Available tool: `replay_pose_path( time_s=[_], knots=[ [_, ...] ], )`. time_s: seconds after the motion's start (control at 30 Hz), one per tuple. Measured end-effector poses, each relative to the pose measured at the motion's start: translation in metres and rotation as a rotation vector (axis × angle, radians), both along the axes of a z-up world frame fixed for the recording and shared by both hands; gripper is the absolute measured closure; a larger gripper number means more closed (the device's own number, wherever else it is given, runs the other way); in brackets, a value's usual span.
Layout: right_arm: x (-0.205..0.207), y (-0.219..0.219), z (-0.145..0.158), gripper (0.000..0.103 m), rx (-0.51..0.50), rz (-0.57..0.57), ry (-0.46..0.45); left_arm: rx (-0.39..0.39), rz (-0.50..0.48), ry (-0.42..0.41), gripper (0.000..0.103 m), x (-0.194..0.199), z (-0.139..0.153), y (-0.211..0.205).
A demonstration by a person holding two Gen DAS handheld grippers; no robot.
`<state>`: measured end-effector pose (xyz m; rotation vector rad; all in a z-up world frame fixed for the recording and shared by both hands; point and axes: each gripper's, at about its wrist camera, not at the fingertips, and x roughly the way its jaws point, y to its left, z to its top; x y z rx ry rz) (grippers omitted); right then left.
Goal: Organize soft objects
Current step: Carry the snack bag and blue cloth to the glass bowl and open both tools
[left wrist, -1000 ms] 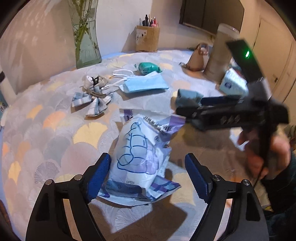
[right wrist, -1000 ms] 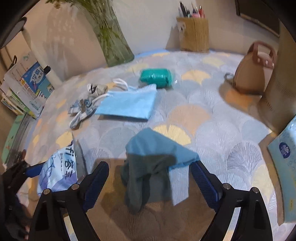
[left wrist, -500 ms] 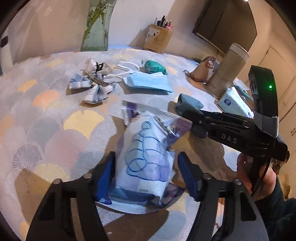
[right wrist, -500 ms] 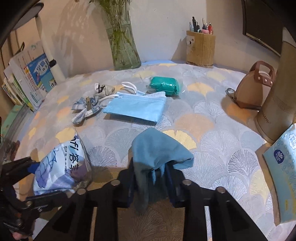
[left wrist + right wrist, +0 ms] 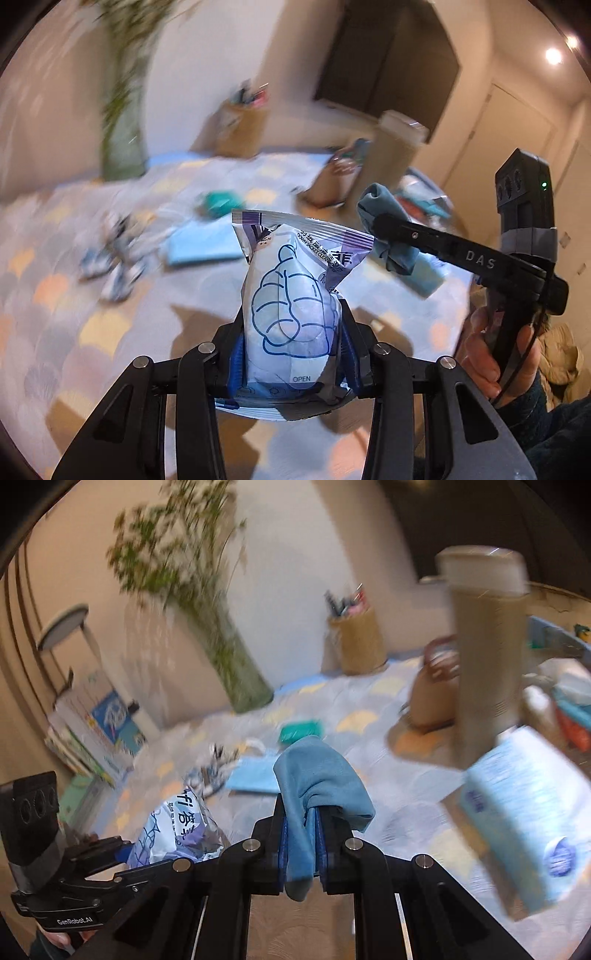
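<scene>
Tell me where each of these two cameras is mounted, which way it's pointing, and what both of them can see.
Left wrist: on the left gripper, facing forward over the table; its fingers clamp the wipes packet; the person's right hand shows.
Right wrist: on the right gripper, facing the vase and wall; its fingers pinch the blue cloth.
Shared: packet, cloth, blue face mask, each other's gripper.
</scene>
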<state>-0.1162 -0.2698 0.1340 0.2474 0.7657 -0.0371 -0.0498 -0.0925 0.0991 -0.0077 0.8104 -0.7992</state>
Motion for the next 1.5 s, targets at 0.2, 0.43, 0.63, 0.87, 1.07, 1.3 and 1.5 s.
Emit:
replay_pose_path(
  time_s=[0.2, 0.43, 0.63, 0.87, 1.07, 1.3, 1.5],
  knots=[
    [-0.029, -0.046, 0.043, 0.091, -0.041, -0.102, -0.067, -0.057, -0.096, -0.081, 0.064, -0.003, 0.037, -0.063],
    [-0.078, -0.124, 0.105, 0.09, -0.051, -0.32, -0.204, -0.048, -0.236, -0.14, 0.064, -0.011, 0.067, -0.14],
    [-0.083, -0.187, 0.154, 0.09, -0.134, -0.454, -0.226, -0.058, -0.328, -0.204, 0.064, -0.018, 0.106, -0.224],
    [-0.052, -0.258, 0.146, 0.09, -0.067, -0.536, -0.149, 0.01, -0.279, -0.22, 0.064, 0.004, 0.095, -0.311],
    [-0.027, -0.31, 0.114, 0.09, -0.07, -0.599, 0.01, 0.06, -0.277, -0.149, 0.064, 0.024, 0.051, -0.36],
    [-0.02, -0.336, 0.078, 0.071, -0.117, -0.598, 0.175, 0.116, -0.306, -0.157, 0.052, 0.018, 0.018, -0.383],
    [-0.044, -0.333, 0.073, 0.05, -0.094, -0.592, 0.179, 0.101, -0.332, -0.142, 0.024, 0.004, 0.023, -0.373]
  ],
)
